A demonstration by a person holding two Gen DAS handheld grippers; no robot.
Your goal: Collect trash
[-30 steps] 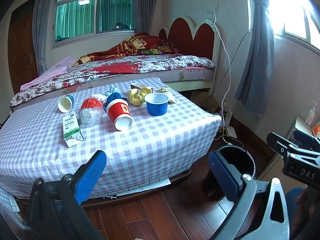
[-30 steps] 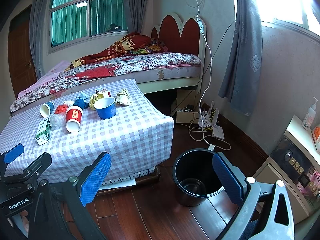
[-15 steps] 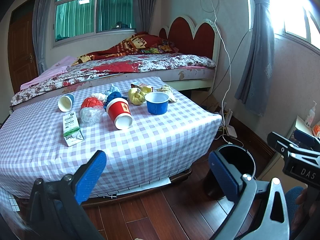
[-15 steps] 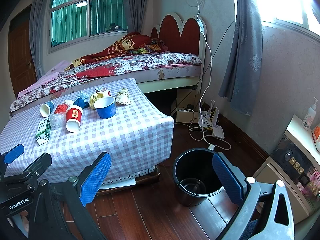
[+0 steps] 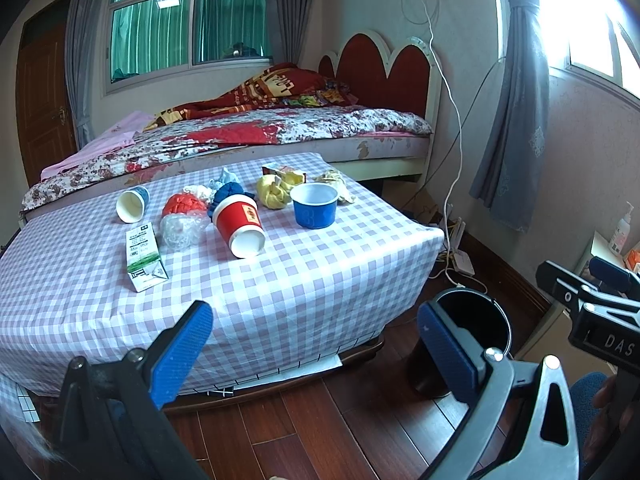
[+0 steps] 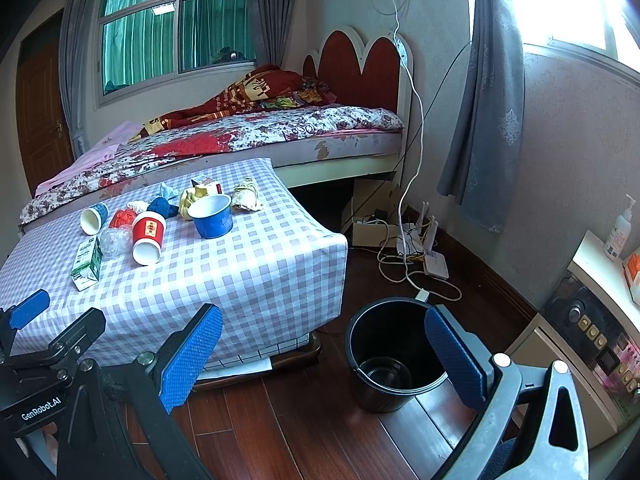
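The checked worktop (image 5: pixel 280 280) carries all the trash, up and ahead of both tongs. The black bucket (image 6: pixel 394 344) stands on the floor just right of it. The red cup (image 5: pixel 239 225) lies tipped, mouth toward the cameras, its long axis pointing at the left tongs (image 5: pixel 316 344), probably nearer. The right tongs (image 6: pixel 324 356), like the left, gape wide, empty. Readable: "GenRobot.AI", "DAS".

table (image 5: pixel 280 280) checked cloth | cups (image 5: pixel 240 226), blue bowl (image 5: pixel 315 206), carton (image 5: pixel 143 256), wrappers (image 5: pixel 274 192)
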